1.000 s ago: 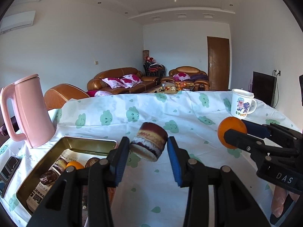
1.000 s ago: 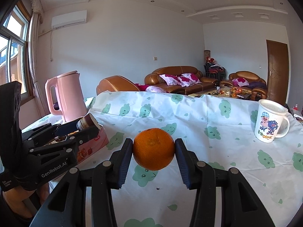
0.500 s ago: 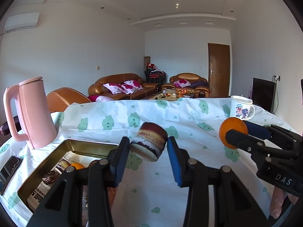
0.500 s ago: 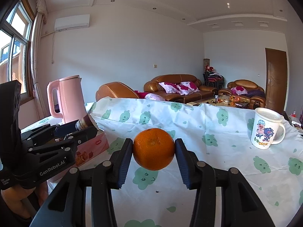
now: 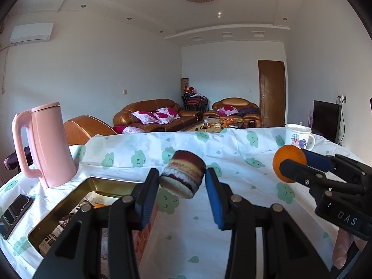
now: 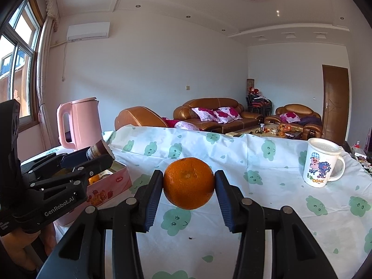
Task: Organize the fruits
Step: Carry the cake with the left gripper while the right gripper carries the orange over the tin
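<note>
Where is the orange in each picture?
Left wrist view: the orange is at the right edge, pinched in the right gripper.
Right wrist view: the orange is in the lower middle, between that gripper's fingers.
Shared landmark: the pink kettle, on the left in both.

Daylight from the window (image 6: 21,69) at the left fills the room brightly, both fisheye views stay sharp, walls bow near the dark vignetted corners, and small ceiling spotlights (image 5: 219,13) glare faintly.
</note>
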### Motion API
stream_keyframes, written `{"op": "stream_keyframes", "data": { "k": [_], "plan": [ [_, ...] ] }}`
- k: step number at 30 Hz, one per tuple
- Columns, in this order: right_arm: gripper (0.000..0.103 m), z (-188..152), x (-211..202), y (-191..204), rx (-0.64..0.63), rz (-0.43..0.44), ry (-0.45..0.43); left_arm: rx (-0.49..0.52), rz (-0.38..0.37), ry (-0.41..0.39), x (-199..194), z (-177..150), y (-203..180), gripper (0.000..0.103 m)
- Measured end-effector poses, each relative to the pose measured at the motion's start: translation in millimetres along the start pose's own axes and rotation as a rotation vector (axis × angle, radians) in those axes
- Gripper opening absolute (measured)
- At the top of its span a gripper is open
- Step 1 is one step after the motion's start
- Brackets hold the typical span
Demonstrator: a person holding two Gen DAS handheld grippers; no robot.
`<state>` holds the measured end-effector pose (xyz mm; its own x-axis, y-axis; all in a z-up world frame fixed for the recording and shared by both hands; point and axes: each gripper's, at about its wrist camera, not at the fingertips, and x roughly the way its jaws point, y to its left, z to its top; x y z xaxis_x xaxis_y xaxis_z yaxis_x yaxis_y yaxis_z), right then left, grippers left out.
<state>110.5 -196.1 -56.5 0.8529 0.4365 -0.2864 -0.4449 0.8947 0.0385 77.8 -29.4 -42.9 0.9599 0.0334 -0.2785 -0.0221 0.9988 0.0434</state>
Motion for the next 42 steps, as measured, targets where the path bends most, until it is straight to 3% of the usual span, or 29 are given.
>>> {"op": "stream_keyframes", "data": {
  "k": [8, 28, 42],
  "plan": [
    [0.048, -0.3, -7.0, 0.0, 0.005, 0.002, -0.015, 0.034, 0.003, -0.016, -3.6, 0.6, -5.7, 0.042],
    [0.048, -1.4, -4.8, 9.3, 0.023, -0.02, 0.008, -0.001, -0.029, 0.021, -8.7, -3.5, 5.1, 0.042],
    [0.048, -0.8, 2.3, 27.3, 0.04, 0.019, 0.029, -0.03, -0.013, 0.034, -20.0, -9.0, 22.8, 0.042]
  ]
}}
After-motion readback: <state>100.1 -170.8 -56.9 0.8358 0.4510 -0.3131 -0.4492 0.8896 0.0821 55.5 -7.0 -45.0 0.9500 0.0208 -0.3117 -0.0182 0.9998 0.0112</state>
